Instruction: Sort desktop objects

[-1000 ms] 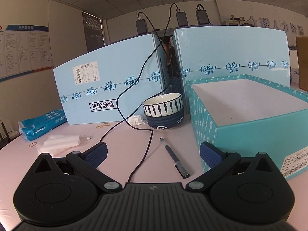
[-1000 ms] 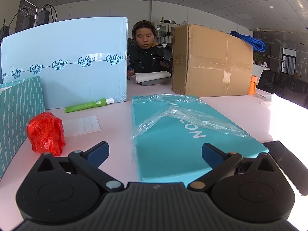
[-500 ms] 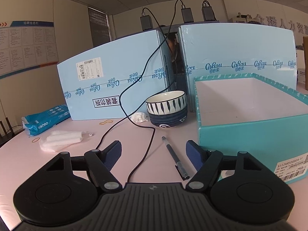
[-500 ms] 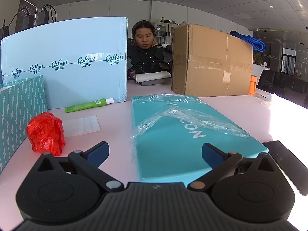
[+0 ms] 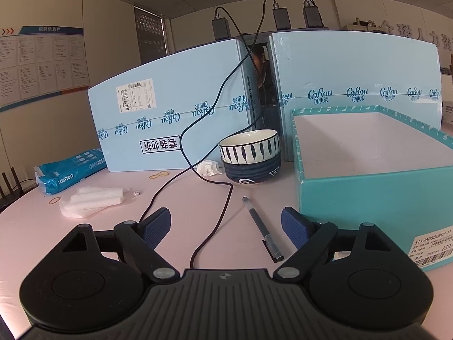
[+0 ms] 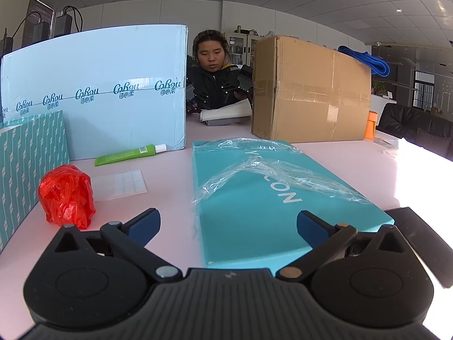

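The left gripper [image 5: 226, 228] hung low over the pink table [image 5: 181, 198], tilted a little downward; its jaws were opening, already well apart, with nothing pinched between them; only a black cable [image 5: 218, 212] and the near end of a grey pen [image 5: 262, 228] lay on the table in the gap; the pen stretched away toward 2 stacked bowls [image 5: 250, 157], a striped one sitting in a dark blue one; just right of the pen stood an open teal box [image 5: 376, 195], its white inside bare as far as I could see; off to the left lay white foam rolls [image 5: 96, 199], a blue paper packet [image 5: 68, 171] and a rubber band [image 5: 160, 174].

The right gripper [image 6: 228, 226] also hovered above the table with its jaws spread wide and gripping nothing; beyond them lay a teal lid [image 6: 271, 198] with loose clear plastic film [image 6: 271, 167] draped on it; to the left sat a crumpled red bag [image 6: 66, 195], near a sheet of clear stickers [image 6: 121, 184] and a green tube [image 6: 127, 154]; a brown carton [image 6: 308, 90] stood farther back.
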